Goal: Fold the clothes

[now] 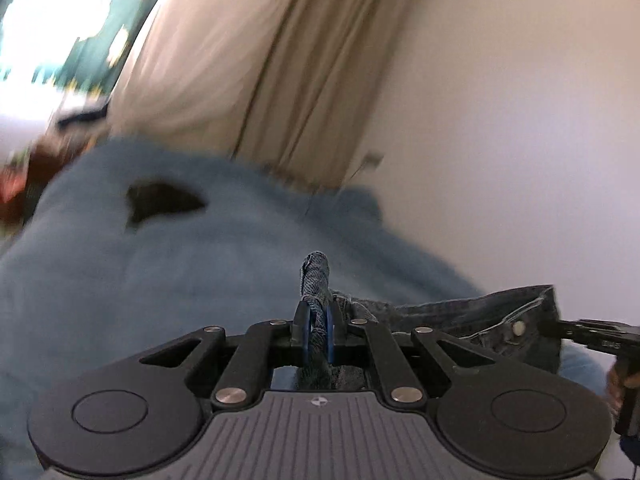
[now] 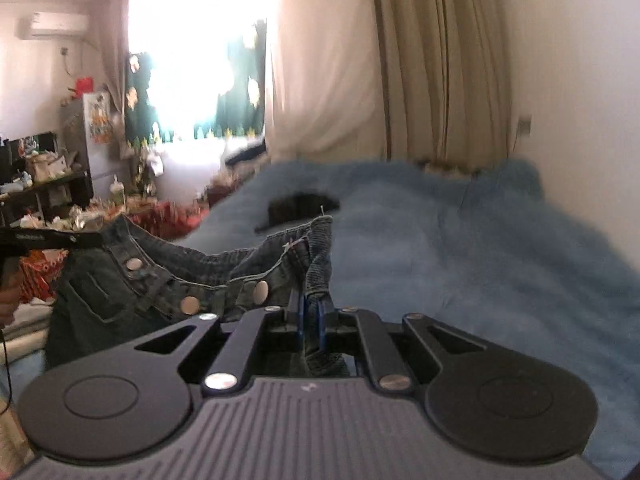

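Left claw (image 1: pixel 317 322): pinched tight on jeans (image 1: pixel 472 316) | right claw (image 2: pixel 310 312): same | you hold both corners up over the bed (image 2: pixel 460 240) so they hang flat.

grippers: 2 – left gripper (image 1: pixel 319 322), right gripper (image 2: pixel 310 318) | denim garment (image 2: pixel 168 276): 1 | metal snaps (image 2: pixel 261 292) on it: 4 seen | blue blanket (image 2: pixel 460 248): 1 | dark item (image 2: pixel 302 206) on blanket: 1 | beige curtain (image 2: pixel 432 60): 1
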